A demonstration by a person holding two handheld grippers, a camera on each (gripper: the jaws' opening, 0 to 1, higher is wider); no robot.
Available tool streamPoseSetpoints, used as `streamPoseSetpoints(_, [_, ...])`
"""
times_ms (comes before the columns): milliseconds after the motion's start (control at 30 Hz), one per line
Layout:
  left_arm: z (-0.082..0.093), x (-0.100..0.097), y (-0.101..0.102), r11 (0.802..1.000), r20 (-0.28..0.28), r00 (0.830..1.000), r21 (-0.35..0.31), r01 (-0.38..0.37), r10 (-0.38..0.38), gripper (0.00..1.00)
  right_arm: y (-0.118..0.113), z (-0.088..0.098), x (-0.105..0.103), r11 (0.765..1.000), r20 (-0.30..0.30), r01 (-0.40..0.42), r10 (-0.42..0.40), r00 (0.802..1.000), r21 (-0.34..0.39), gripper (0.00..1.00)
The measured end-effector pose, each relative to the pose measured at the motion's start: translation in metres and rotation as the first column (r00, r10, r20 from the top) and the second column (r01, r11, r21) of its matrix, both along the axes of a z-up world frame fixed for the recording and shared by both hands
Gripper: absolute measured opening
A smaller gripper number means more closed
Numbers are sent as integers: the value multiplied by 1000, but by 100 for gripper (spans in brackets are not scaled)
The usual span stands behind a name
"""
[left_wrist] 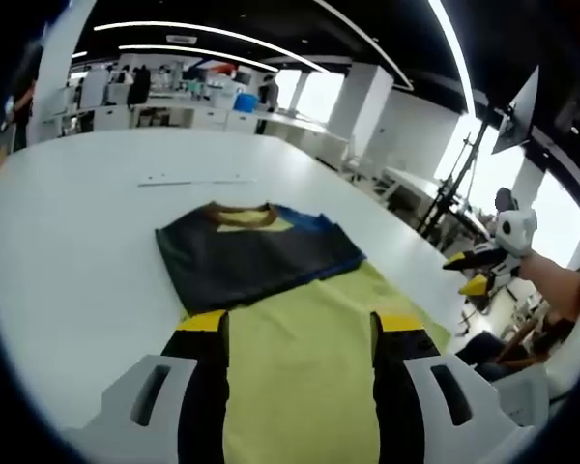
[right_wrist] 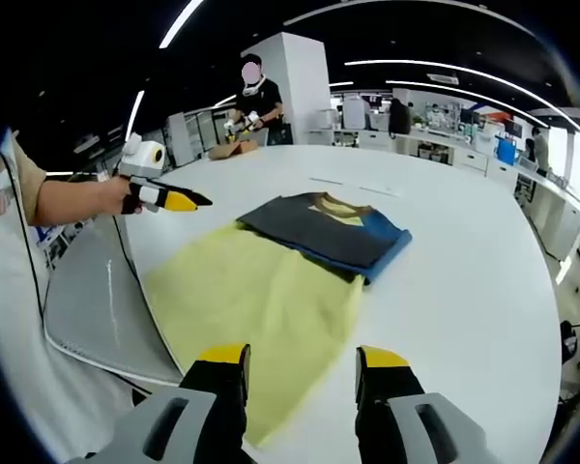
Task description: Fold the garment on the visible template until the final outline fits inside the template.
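Wide white round-edged worktop (left_wrist: 68, 242), carrying the work in an open office hall. On it lies a pale yellow cloth sheet (left_wrist: 309, 358), spread flat and running from the near edge toward the middle; from its shape and the task it is judged to be the template.

Folded dark grey garment with blue side panel and tan-and-yellow collar (left_wrist: 256, 253), resting at the far end of the yellow sheet. It forms a compact rectangle, collar uppermost and pointing away from the person. In the right gripper view the same garment (right_wrist: 329, 232) overhangs the sheet's far edge onto bare worktop, its blue corner lying just beyond the yellow.

Left tool (left_wrist: 300, 333), seen along its own yellow-tipped black jaws: the jaws stand apart, hold nothing, and hang above the near half of the yellow sheet. In the right gripper view the left tool (right_wrist: 174, 200) is held in a hand off the worktop's edge.

Right tool (right_wrist: 300, 362), likewise with jaws apart and nothing between them, above the sheet's near edge.

Progress, as a judgement: the folding looks largely done. Whether the outline fits within the template cannot be settled here; a shift back onto the yellow may remain.
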State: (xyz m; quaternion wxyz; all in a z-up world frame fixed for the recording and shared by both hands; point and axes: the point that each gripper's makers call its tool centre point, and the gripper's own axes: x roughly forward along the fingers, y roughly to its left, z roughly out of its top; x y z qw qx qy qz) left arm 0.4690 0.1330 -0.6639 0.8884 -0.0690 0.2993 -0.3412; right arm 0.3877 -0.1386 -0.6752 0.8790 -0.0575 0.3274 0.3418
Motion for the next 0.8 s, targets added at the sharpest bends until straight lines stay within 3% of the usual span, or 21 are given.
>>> streamPoseSetpoints(800, [-30,-50,49,994,-71,991,21,-108,109,54,8,-5,-8,1000,-16,-9,9,1000,7,41])
